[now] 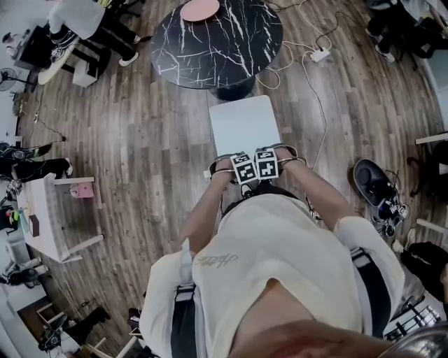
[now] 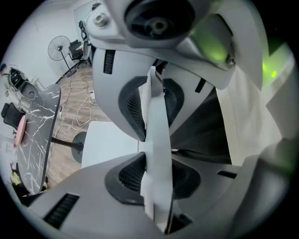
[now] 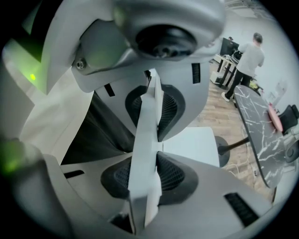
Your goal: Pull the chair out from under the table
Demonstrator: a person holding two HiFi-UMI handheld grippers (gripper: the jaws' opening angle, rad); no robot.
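Note:
A white chair stands on the wood floor just in front of a round black marble table, its seat mostly out from under the tabletop. Both grippers sit side by side at the top of its backrest, close to my body. My left gripper is shut on the thin white backrest edge, which runs between its ribbed pads. My right gripper is shut on the same backrest edge a little to the right. Past the jaws lie the chair seat and the table.
A pink object lies on the table. A power strip with cables trails across the floor right of the table. A white desk stands at the left, bags and shoes at the right. A person stands beyond the table.

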